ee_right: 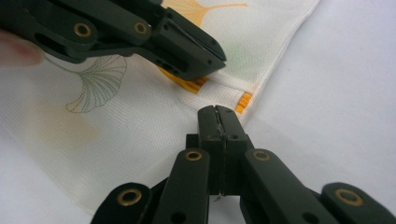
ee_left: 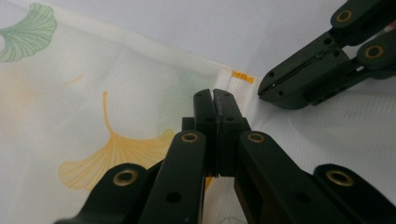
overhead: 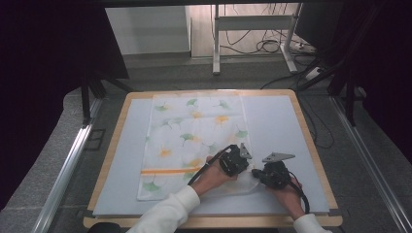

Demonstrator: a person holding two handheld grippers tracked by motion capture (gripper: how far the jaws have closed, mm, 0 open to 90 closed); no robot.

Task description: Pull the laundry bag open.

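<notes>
The cloth (overhead: 192,141) with leaf prints lies flat on the table (overhead: 279,126), and its near right corner is folded up. The left gripper (overhead: 241,162) is pinched tight on that corner. Just beside it, the right gripper (overhead: 260,174) is pinched tight on the cloth too. If one hand tugs harder, the thin cloth could slip out and flop back.

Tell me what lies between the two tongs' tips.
Only cloth: a short stretch of its white hem with an orange stripe separates the left tongs from the right tongs, seen in the right gripper view.
</notes>
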